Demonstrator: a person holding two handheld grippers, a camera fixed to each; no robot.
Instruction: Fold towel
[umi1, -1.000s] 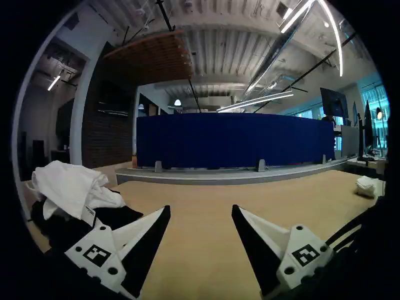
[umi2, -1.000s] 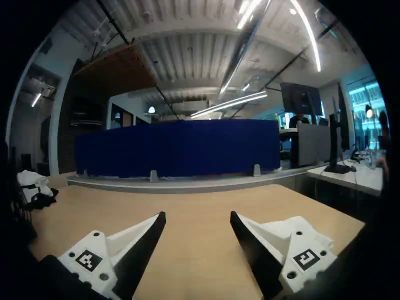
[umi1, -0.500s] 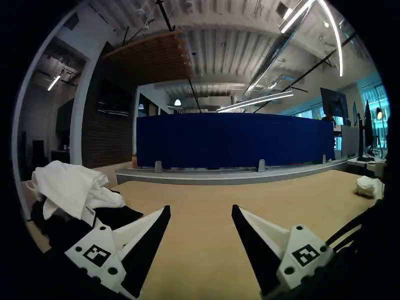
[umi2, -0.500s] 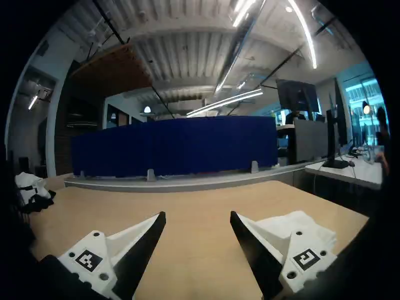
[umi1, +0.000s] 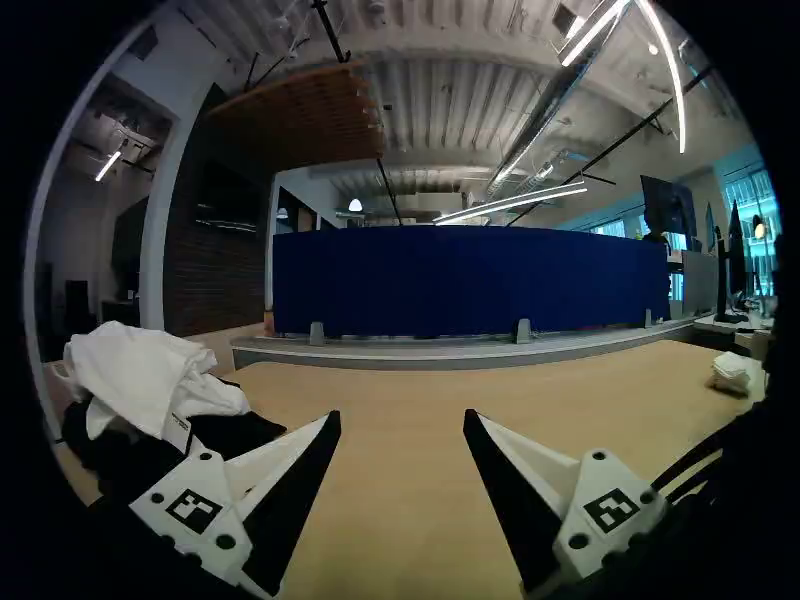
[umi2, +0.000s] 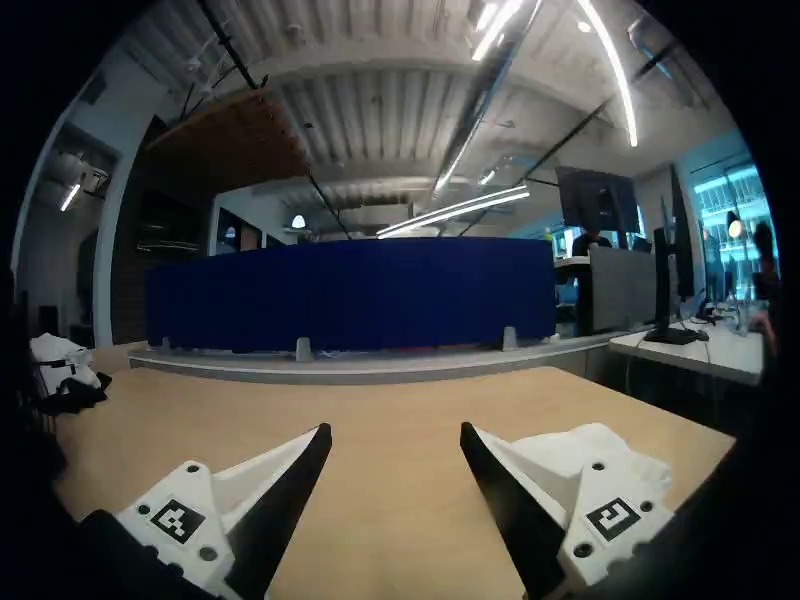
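Observation:
My left gripper (umi1: 401, 415) hovers open just above the wooden table (umi1: 420, 400), nothing between its fingers. A crumpled white towel (umi1: 140, 378) lies on dark cloth (umi1: 235, 430) to its left, close by its left finger. A small folded white towel (umi1: 733, 371) rests far off at the table's right edge. My right gripper (umi2: 395, 428) is open too, low over the table (umi2: 380, 410). A folded white towel (umi2: 570, 447) lies just behind its right finger, partly hidden by it. The crumpled white pile (umi2: 58, 360) sits at the far left.
A long blue partition (umi1: 470, 280) on a grey ledge closes off the table's far side. Desks with monitors (umi2: 665, 270) stand to the right past the table's edge. Bare wood stretches ahead of both grippers.
The right gripper's view has shifted slightly, and more of the folded towel shows by its right finger than a second ago. The left gripper has stayed still.

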